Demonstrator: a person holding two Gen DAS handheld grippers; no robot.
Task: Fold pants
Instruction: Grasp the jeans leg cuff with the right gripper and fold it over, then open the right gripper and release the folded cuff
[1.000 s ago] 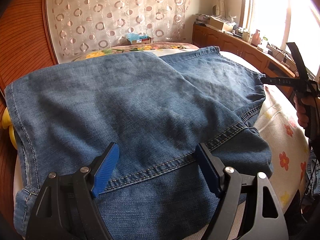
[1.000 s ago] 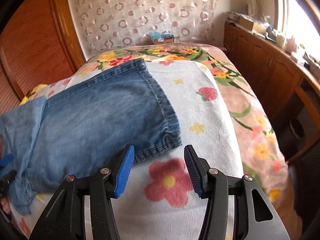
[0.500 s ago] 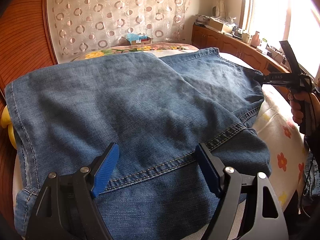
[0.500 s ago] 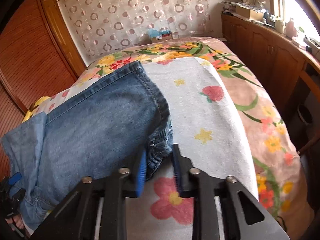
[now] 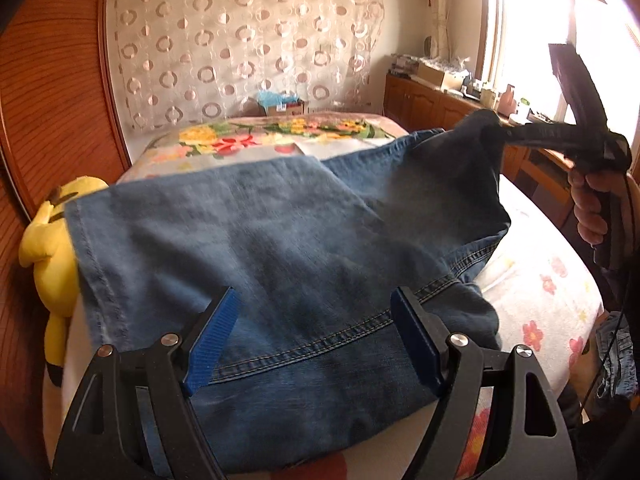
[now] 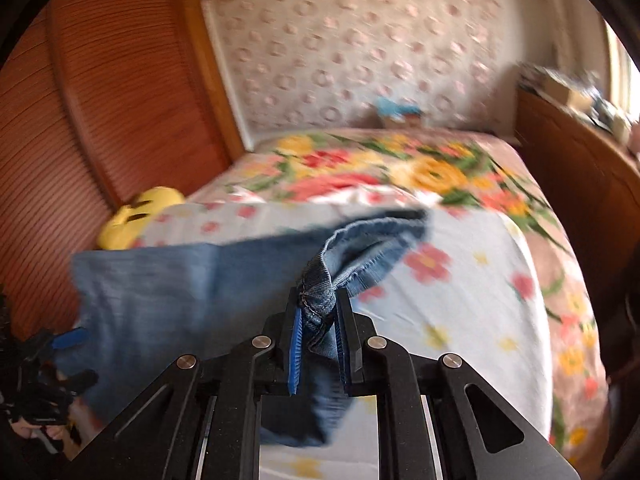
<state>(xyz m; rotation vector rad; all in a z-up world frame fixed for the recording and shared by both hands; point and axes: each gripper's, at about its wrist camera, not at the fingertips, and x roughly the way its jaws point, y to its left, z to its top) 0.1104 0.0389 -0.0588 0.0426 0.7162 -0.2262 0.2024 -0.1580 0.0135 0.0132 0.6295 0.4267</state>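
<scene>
Pinching jeans hem (image 6: 320, 304), right tool (image 6: 318, 344) raised.

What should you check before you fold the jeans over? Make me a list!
1. Right gripper shut on the jeans hem: ok.
2. Hem lifted off the bed: ok.
3. Left gripper open, above the jeans near the seam: ok.
4. Left gripper pinning the jeans down: not ok, it grips nothing.
5. Both layers of the hem caught: cannot tell, the cloth is bunched.
6. Yellow toy out of the fold's way: ok, it sits at the bed's left edge.
</scene>
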